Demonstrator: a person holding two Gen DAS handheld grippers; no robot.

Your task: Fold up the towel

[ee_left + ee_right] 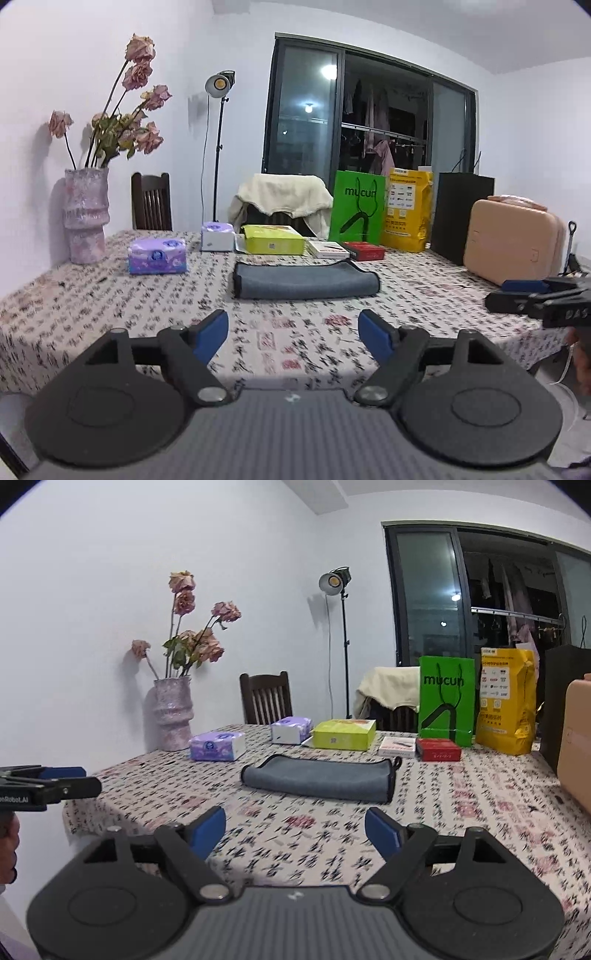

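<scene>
Left wrist view, from the left: a vase [86, 216] of dried roses [127, 107] stands at the table's [92, 306] far left corner, against the wall. A purple tissue pack [157, 255] lies just beside it, toward the middle, and a second tissue pack [218, 237] sits farther back. Behind the table's far edge are a chair [151, 201] and a lamp [219, 85] on a stand. A lime box [273, 239] rests along the far edge, with a white box [328, 250] and a red box [364, 250] to its right. The towel [304, 282], grey and already folded flat, lies near the table's middle, in front of those boxes and apart from them. A green bag [356, 206], a yellow bag [406, 208] and a black bag [461, 218] stand upright along the far right edge; a tan case [511, 242] sits by the right edge.

The left gripper [293, 334] hovers over the near edge with its jaws spread wide and nothing between them, well short of the towel. The right gripper [517, 290] shows side-on at the right edge; from here its jaws look close together.

Right wrist view: the right gripper [295, 830] is spread apart and empty above the near edge. The towel [319, 779] lies ahead of it, untouched. The left gripper [55, 781] pokes in at the left, off the table's near left corner.
</scene>
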